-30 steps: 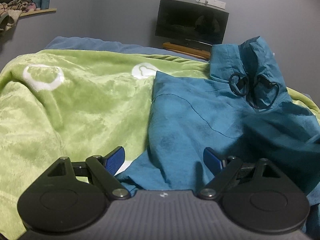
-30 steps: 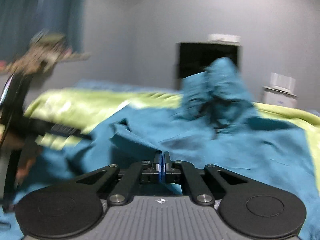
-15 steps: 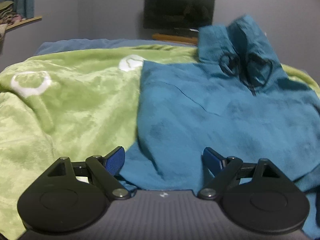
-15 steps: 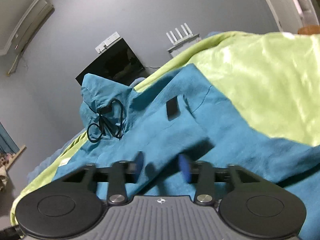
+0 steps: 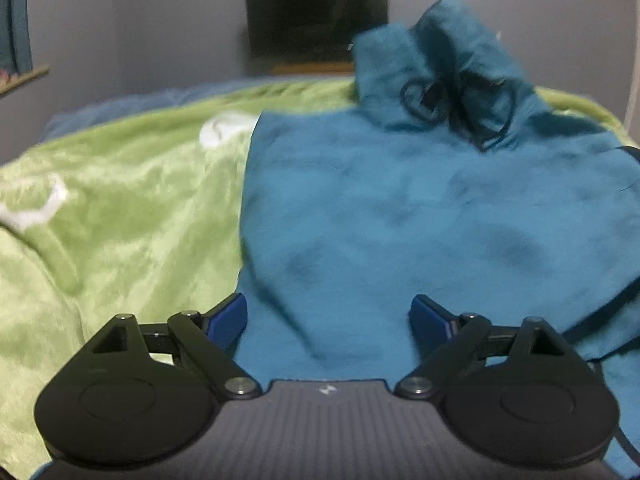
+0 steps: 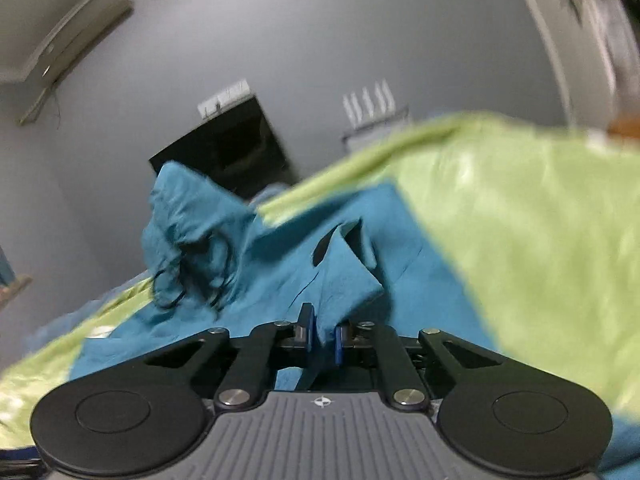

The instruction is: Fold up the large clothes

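Observation:
A teal hoodie (image 5: 400,220) lies spread on a green blanket (image 5: 120,208), its hood (image 5: 436,68) standing up at the far end with black drawstrings (image 5: 452,108). My left gripper (image 5: 330,318) is open and empty, low over the hoodie's near left edge. In the right wrist view the hoodie (image 6: 280,264) shows again. My right gripper (image 6: 323,334) is shut on a fold of its teal cloth (image 6: 344,284), which rises in a peak from between the blue pads.
A dark TV (image 5: 316,20) on a wooden stand is at the grey wall beyond the bed. A white router (image 6: 372,106) stands to its right and an air conditioner (image 6: 68,44) hangs high on the wall. The green blanket (image 6: 520,240) spreads right of the hoodie.
My right gripper went from shut to open half a second ago, and has now closed on a fold of the hoodie. The left gripper shifted right along the hoodie, still open.

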Available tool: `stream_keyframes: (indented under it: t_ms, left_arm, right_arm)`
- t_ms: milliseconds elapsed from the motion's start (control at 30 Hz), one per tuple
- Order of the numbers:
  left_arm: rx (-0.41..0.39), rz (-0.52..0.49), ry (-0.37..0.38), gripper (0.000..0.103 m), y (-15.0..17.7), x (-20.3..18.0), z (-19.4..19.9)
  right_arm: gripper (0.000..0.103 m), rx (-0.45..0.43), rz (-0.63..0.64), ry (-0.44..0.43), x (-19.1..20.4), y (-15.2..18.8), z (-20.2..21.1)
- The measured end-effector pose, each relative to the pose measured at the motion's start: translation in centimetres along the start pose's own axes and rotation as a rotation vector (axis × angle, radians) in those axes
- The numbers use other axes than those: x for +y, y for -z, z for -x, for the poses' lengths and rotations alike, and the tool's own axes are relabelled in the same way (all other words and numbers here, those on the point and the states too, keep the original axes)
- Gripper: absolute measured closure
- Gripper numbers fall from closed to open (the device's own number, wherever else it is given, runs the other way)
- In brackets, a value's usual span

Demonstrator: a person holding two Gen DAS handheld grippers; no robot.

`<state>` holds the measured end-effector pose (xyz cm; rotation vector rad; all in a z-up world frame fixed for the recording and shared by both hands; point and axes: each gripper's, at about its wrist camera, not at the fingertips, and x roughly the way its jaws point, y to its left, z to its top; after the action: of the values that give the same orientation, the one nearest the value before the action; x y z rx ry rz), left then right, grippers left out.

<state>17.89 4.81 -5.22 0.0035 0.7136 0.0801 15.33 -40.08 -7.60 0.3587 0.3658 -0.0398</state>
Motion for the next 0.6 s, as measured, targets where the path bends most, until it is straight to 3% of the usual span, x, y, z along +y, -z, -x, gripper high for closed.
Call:
stream_keyframes:
  t_ms: [67,100,233,333,433,533,600]
  left_arm:
    - [0.023,0.02,-0.012,0.013,-0.1,0.4,-0.4]
    - [0.027,0.026,-0.01,0.013,-0.1,0.5,-0.5]
    - [-0.024,0.02,-0.006,0.013,0.0,0.2,0.2]
    - [-0.113,-0.004,0.041,0.013,-0.1,-0.2,1.5]
    - [-0.135,-0.073,0.09,0.012,0.1,-1.4,1.9]
    - [-0.049,-0.119,0.102,0.006,0.5,-2.2,0.4]
    - [0.034,-0.109,0.078,0.002,0.9,-2.2,-1.3]
  right_arm:
    - [0.078,0.036,0.034,0.073,0.2,0.4,-0.8]
    - [0.064,0.055,0.025,0.087,-0.1,0.6,-1.0]
    - [0.05,-0.064,0.052,0.169,0.1,0.8,0.6]
    - [0.05,-0.121,0.104,0.078,1.1,0.5,1.5]
    - [0.053,-0.065,0.182,-0.041,3.2,1.1,0.9]
    - [0.056,0.021,0.259,-0.074,4.3,2.2,-0.3]
    - [0.055,0.16,0.303,-0.024,4.5,3.3,-2.3]
